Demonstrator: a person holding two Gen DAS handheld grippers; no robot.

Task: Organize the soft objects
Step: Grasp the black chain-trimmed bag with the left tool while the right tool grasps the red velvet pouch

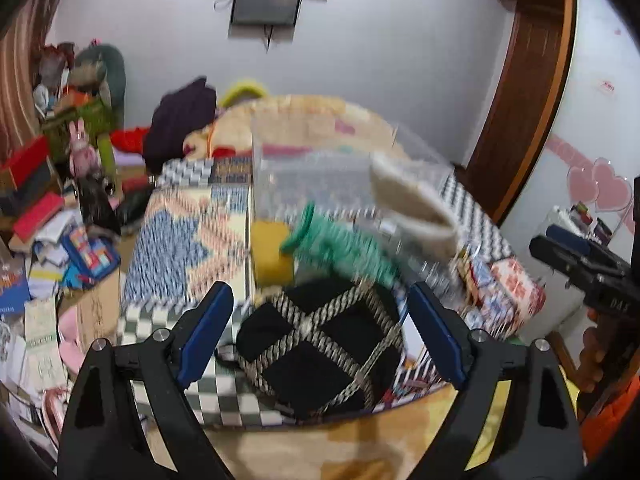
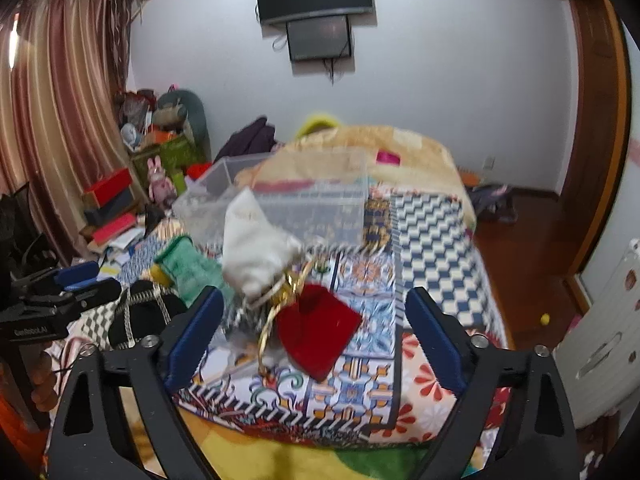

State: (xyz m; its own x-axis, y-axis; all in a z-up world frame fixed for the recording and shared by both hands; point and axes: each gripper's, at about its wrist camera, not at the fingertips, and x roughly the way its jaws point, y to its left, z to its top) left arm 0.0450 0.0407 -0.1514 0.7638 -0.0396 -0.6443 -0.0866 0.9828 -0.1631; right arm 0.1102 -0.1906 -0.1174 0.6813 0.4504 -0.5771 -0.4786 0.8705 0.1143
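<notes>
Soft items lie on a patterned bedspread (image 2: pixel 432 232). In the left wrist view, my left gripper (image 1: pixel 320 312) is open and empty, just above a black cloth with striped bands (image 1: pixel 316 352). Beyond it lie a green knit piece (image 1: pixel 344 244), a yellow sponge-like block (image 1: pixel 270 252) and a white pouch (image 1: pixel 416 208). A clear plastic box (image 1: pixel 320 176) stands behind them. In the right wrist view, my right gripper (image 2: pixel 312 316) is open and empty, above a red pouch with gold cord (image 2: pixel 320 328). The white pouch (image 2: pixel 256 244), green piece (image 2: pixel 188 268) and clear box (image 2: pixel 304 200) lie further back.
Books, boxes and toys are piled on the floor at the left (image 1: pixel 48 248). A dark garment (image 1: pixel 180 120) and bedding lie at the bed's far end. A wooden door frame (image 2: pixel 596 128) and wooden floor (image 2: pixel 520 264) are to the right. The other gripper (image 2: pixel 60 300) shows at the left edge.
</notes>
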